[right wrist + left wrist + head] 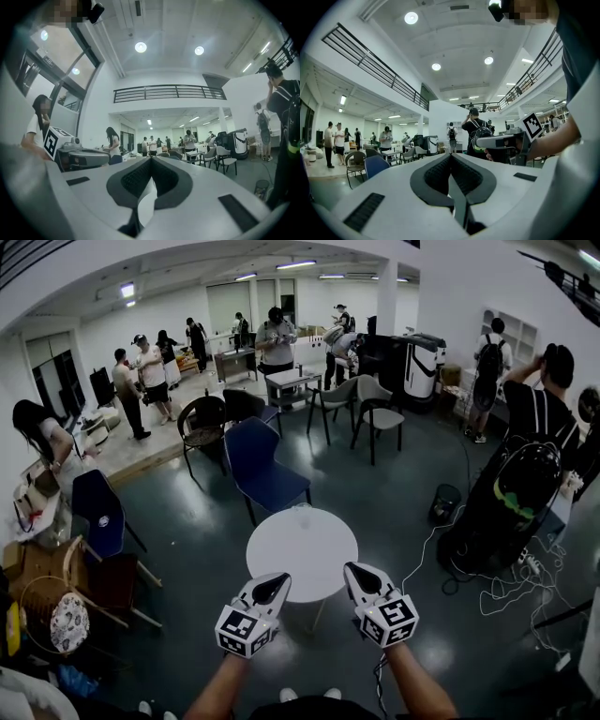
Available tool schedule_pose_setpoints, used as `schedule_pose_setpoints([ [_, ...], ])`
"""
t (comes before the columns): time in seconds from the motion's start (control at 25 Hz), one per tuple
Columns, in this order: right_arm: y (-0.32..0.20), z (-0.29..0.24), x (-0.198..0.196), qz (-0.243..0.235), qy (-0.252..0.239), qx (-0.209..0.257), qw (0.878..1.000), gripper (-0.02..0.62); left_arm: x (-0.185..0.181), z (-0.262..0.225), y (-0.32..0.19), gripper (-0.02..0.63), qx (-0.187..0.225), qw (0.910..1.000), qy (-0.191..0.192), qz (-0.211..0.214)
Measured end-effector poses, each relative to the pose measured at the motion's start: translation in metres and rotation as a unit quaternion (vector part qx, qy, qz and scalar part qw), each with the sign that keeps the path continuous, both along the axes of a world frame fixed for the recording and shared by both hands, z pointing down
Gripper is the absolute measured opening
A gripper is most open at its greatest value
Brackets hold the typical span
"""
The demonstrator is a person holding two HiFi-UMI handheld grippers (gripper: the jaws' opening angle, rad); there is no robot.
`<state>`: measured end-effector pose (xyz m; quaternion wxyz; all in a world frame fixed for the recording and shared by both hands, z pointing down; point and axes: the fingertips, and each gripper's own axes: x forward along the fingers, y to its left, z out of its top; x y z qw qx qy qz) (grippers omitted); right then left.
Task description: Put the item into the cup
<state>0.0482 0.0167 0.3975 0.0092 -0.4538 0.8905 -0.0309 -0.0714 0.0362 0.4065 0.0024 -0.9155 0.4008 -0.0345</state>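
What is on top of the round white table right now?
Only a clear cup near the far edge shows on the table. Parts of its near edge are covered by the left gripper and right gripper, so anything there is unseen.

There are 1 left gripper point(277, 579), 1 right gripper point(353, 570), 1 round table point(300, 545), 1 clear cup point(302, 513) and 2 blue chairs point(267, 470) point(98, 514).
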Motion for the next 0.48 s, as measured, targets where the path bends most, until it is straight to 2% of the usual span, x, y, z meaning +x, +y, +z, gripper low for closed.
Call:
schedule_pose_setpoints([
  [0.32,-0.0001,0.0024,-0.0037,0.011,0.001,-0.002,1.0,0.017,0.0008,-0.0001,-0.0009,0.017,-0.002,0.9998,0.006,0.02],
  [0.48,-0.0019,0.0025,-0.0032,0.011,0.003,-0.003,1.0,0.017,0.0057,0.0008,-0.0004,0.017,0.005,0.9997,-0.009,0.024],
])
